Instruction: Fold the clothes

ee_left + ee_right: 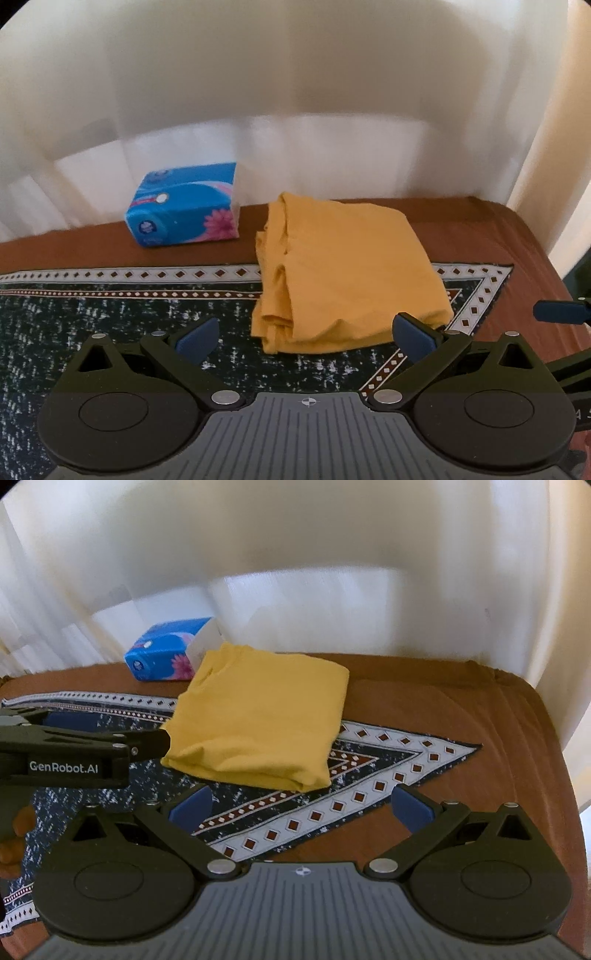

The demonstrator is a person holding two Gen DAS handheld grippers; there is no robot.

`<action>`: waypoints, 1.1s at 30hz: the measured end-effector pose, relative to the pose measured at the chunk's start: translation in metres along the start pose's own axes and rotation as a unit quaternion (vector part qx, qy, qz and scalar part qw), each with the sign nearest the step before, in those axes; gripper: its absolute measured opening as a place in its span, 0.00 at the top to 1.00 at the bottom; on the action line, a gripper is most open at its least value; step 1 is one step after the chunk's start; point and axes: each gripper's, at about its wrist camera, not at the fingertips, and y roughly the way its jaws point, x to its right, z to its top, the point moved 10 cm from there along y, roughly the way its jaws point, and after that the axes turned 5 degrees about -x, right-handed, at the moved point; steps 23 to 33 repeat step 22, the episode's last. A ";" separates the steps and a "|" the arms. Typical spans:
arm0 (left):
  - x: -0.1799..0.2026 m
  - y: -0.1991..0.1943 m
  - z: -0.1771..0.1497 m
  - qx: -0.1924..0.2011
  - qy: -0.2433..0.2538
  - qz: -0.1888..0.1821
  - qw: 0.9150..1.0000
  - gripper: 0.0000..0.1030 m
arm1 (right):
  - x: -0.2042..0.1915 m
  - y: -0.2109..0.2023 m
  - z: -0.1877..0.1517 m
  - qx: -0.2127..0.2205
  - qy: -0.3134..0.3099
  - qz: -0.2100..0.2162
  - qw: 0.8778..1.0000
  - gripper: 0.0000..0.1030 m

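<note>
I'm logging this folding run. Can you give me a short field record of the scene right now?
garment: yellow shirt, folded into a compact stack
surface: patterned cloth over a brown cover
other item: blue tissue pack, behind the shirt's left side
left gripper: open, holds nothing
right gripper: open, holds nothing

Brown-covered surface (443, 701), patterned cloth (369, 775) spread on it, folded yellow garment (258, 723), blue tissue pack (184, 210)

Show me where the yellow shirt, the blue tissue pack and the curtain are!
yellow shirt (258, 716): right wrist view, middle of its folded top layer.
blue tissue pack (184, 210): left wrist view, on its front face.
curtain (295, 74): left wrist view, on the pale fabric behind the table.
</note>
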 end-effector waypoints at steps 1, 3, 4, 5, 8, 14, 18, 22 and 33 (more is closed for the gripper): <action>0.001 0.001 0.000 -0.002 0.000 0.000 1.000 0.00 | 0.001 0.001 -0.001 -0.002 0.000 -0.001 1.000 0.00; 0.002 0.004 -0.001 -0.007 0.001 0.000 1.000 0.00 | 0.003 0.003 -0.002 -0.006 0.000 -0.003 1.000 0.00; 0.002 0.005 -0.002 -0.008 0.001 -0.001 1.000 0.00 | 0.004 0.003 -0.003 -0.007 0.001 -0.003 1.000 0.00; 0.003 0.005 -0.002 -0.009 0.001 -0.001 1.000 0.00 | 0.004 0.004 -0.003 -0.008 0.001 -0.004 1.000 0.00; 0.004 0.007 -0.002 -0.011 0.002 -0.003 1.000 0.00 | 0.007 0.006 -0.004 -0.012 0.002 -0.005 1.000 0.00; 0.007 0.010 -0.002 -0.016 0.004 -0.004 1.000 0.00 | 0.008 0.008 -0.004 -0.013 0.001 -0.005 1.000 0.00; 0.008 0.009 -0.002 -0.009 0.009 -0.003 1.000 0.00 | 0.008 0.008 -0.002 -0.012 0.002 -0.006 1.000 0.00; 0.010 0.009 -0.002 -0.010 0.008 -0.008 1.000 0.00 | 0.008 0.009 -0.002 -0.012 0.002 -0.006 1.000 0.00; 0.010 0.009 -0.002 -0.010 0.008 -0.008 1.000 0.00 | 0.008 0.009 -0.002 -0.012 0.002 -0.006 1.000 0.00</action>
